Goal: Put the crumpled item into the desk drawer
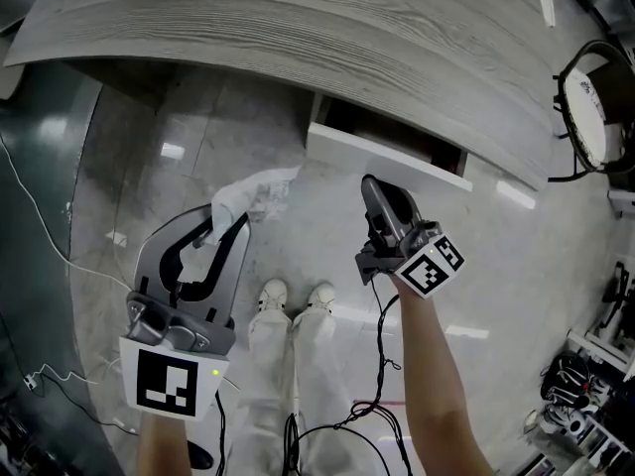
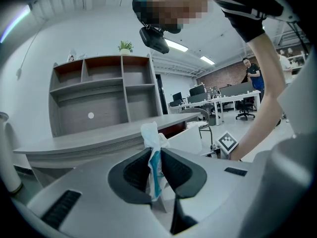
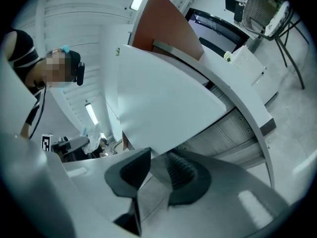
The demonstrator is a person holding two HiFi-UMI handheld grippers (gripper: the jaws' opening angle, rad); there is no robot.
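Note:
My left gripper (image 1: 230,216) is shut on a crumpled white and blue tissue (image 1: 256,191), which sticks up past the jaws. In the left gripper view the tissue (image 2: 150,133) is pinched between the dark pads of that gripper (image 2: 156,152). Under the grey wooden desk (image 1: 347,28) a white drawer (image 1: 382,154) stands partly pulled out. My right gripper (image 1: 370,183) points at the drawer front from just below. In the right gripper view the white drawer front (image 3: 158,93) fills the picture, its edge reaching the gap of the right gripper (image 3: 157,157). That gap is open, with no pad pressing.
A mesh chair (image 1: 595,107) stands right of the desk. Cables (image 1: 60,256) trail over the shiny floor at left. The person's shoes (image 1: 298,296) are below the drawer. A wooden shelf unit (image 2: 104,93) and office desks with a person (image 2: 252,73) lie beyond.

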